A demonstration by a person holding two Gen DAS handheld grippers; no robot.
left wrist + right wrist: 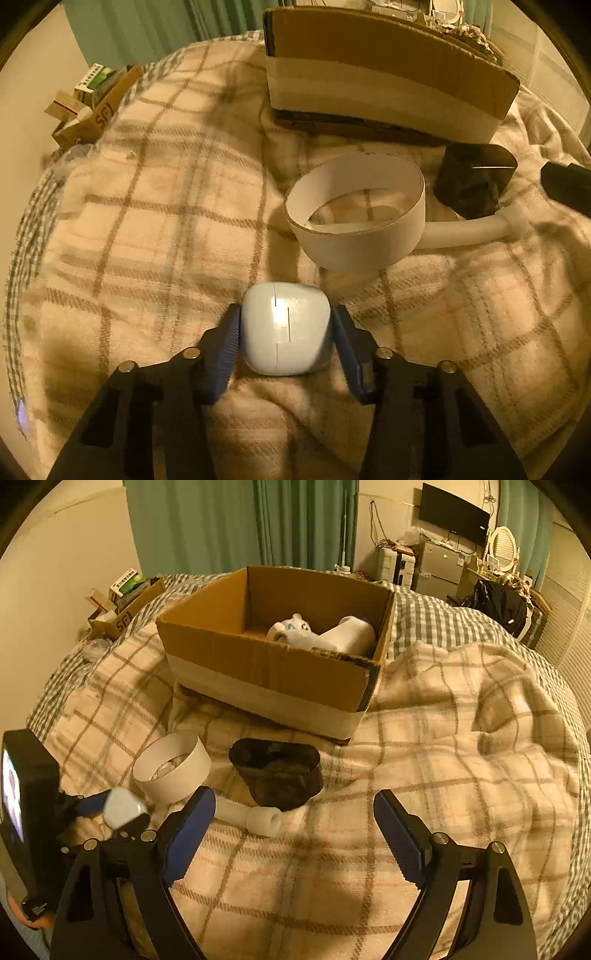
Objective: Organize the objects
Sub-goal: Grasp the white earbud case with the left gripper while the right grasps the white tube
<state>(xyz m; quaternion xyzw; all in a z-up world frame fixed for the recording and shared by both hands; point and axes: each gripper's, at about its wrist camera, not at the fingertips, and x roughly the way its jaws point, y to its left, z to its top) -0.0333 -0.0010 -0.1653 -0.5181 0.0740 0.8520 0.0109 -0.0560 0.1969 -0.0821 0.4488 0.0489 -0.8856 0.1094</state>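
My left gripper (285, 326) is shut on a white earbud case (285, 328) and holds it just above the plaid blanket; the case also shows in the right wrist view (123, 806). Beyond it lie a white paper ring (354, 218), a black container (474, 179) and a white tube (469, 230). The open cardboard box (273, 675) sits farther back with a white toy (291, 627) and a white roll (351, 635) inside. My right gripper (294, 818) is open and empty, above the blanket near the tube (255, 818) and black container (279, 771).
The plaid blanket (461, 720) is rumpled into folds at the right. A small carton of boxes (122, 602) sits at the bed's far left edge. Furniture, a dark bag (498, 602) and a TV stand at the back right.
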